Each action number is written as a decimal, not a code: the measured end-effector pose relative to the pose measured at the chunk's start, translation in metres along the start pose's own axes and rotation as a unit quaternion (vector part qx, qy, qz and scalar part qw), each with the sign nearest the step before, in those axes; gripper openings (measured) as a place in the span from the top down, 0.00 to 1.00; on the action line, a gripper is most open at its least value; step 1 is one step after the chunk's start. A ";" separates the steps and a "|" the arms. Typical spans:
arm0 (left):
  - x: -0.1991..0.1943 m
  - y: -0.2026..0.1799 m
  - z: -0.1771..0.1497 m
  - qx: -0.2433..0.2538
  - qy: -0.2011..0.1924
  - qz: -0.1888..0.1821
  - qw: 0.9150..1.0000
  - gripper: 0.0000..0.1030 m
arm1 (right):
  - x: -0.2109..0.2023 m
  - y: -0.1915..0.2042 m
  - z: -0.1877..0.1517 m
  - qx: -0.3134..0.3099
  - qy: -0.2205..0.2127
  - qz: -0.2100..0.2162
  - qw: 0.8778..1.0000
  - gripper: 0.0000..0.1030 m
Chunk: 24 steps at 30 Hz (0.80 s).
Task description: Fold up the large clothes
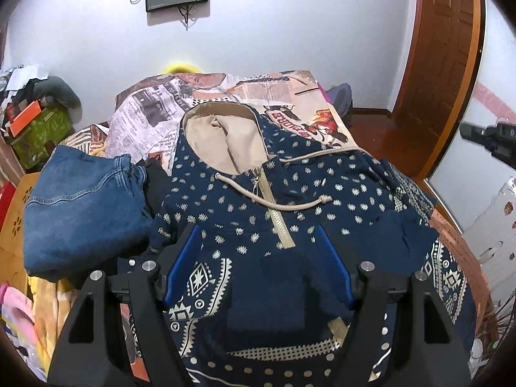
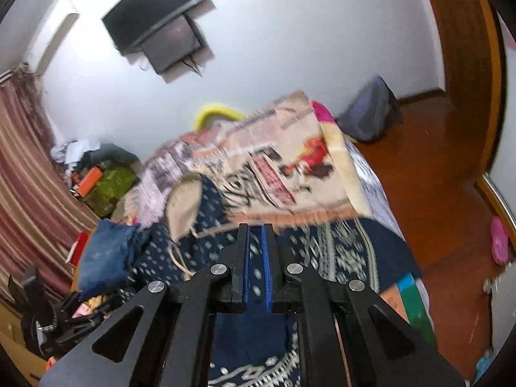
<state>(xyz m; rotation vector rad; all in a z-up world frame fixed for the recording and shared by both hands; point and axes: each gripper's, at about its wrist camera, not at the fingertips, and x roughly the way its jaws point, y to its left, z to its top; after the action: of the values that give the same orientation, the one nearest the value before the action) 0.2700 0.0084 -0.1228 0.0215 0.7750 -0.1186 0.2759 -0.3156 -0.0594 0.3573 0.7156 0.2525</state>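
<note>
A navy hoodie (image 1: 290, 193) with white patterns, a beige hood lining and a beige zip lies spread on the bed, hood towards the wall. My left gripper (image 1: 258, 235) is open just above its lower front, with nothing between the blue pads. The right gripper (image 2: 256, 229) hovers above the hoodie (image 2: 338, 251), its jaws nearly closed with a thin gap and nothing visibly held. That view is blurred. The right gripper also shows at the far right of the left wrist view (image 1: 490, 138).
Folded blue jeans (image 1: 84, 206) lie to the left of the hoodie. A newspaper-print blanket (image 1: 225, 96) covers the bed beyond it. Boxes and clutter (image 1: 35, 122) stand at the left wall. A wooden floor (image 2: 419, 177) and a wooden door (image 1: 445, 48) are on the right.
</note>
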 end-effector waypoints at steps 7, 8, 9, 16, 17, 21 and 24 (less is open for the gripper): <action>0.009 0.007 -0.012 -0.008 0.019 -0.001 1.000 0.30 | 0.031 -0.062 -0.038 0.093 0.093 -0.045 0.990 0.67; 0.012 0.007 -0.014 -0.010 0.023 -0.002 1.000 0.30 | 0.036 -0.072 -0.045 0.108 0.106 -0.048 0.987 0.67; 0.016 0.008 -0.016 -0.012 0.028 -0.002 1.000 0.30 | 0.041 -0.083 -0.052 0.127 0.119 -0.047 0.984 0.67; 0.038 0.003 -0.026 -0.014 0.051 -0.005 0.999 0.30 | 0.067 -0.134 -0.076 0.221 0.159 -0.047 0.961 0.67; 0.042 0.003 -0.027 -0.014 0.054 -0.005 0.998 0.30 | 0.068 -0.138 -0.075 0.227 0.155 -0.044 0.960 0.67; 0.055 0.001 -0.032 -0.017 0.070 -0.006 0.997 0.30 | 0.082 -0.148 -0.066 0.244 0.147 -0.042 0.958 0.66; 0.064 0.000 -0.036 -0.018 0.080 -0.007 0.997 0.30 | 0.097 -0.154 -0.058 0.252 0.143 -0.043 0.956 0.66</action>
<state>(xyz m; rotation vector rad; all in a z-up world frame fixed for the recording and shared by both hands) 0.2904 0.0045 -0.1933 -0.0092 0.9381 -0.1179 0.3231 -0.4087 -0.2188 0.7838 1.0804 0.0318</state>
